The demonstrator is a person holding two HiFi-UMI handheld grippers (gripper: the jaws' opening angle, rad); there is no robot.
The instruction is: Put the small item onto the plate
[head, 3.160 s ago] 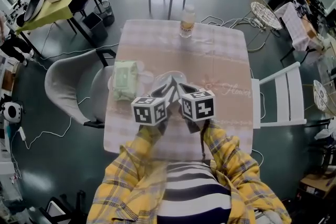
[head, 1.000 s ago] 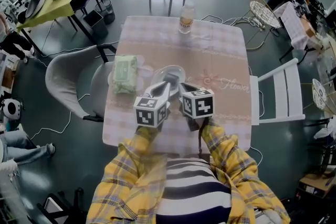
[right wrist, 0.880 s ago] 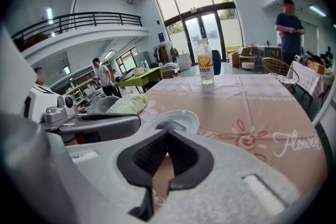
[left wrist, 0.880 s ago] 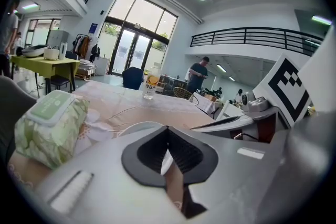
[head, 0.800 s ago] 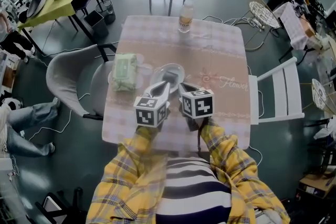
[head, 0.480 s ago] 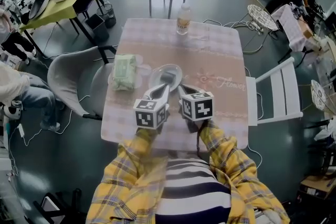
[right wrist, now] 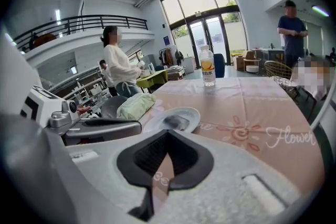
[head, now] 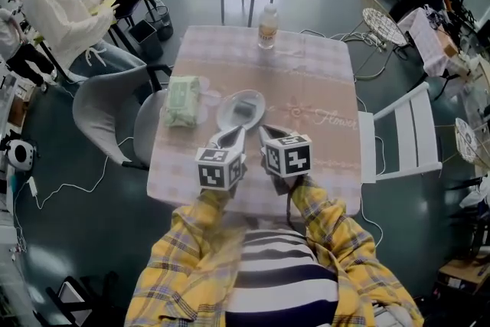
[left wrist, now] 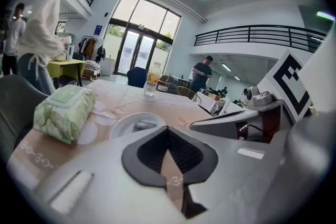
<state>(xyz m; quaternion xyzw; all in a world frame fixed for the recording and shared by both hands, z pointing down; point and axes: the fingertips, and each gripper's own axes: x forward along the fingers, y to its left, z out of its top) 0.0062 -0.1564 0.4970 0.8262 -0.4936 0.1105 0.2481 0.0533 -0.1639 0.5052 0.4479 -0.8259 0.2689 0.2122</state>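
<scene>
A small dark item [head: 243, 110] lies on the white plate [head: 227, 117] near the middle of the pink tablecloth. Both grippers hover just short of the plate, side by side. My left gripper [head: 235, 133] is shut with nothing in it, its tips a little below the plate's near rim. My right gripper [head: 265, 131] is shut and empty too. In the left gripper view the plate [left wrist: 122, 126] and item [left wrist: 142, 124] lie just beyond the closed tips [left wrist: 168, 129]. The right gripper view shows the plate [right wrist: 192, 114] and item [right wrist: 172, 122] ahead of its tips [right wrist: 168, 132].
A green wipes pack [head: 184, 100] lies left of the plate, and a bottle [head: 267, 26] stands at the far edge. A grey chair [head: 107, 116] is at the left, a white chair [head: 403, 135] at the right. A person in white [head: 65, 10] stands far left.
Both grippers have drawn back from over the plate toward me, leaving the small item lying on it. A person in white has walked in at the far left.
</scene>
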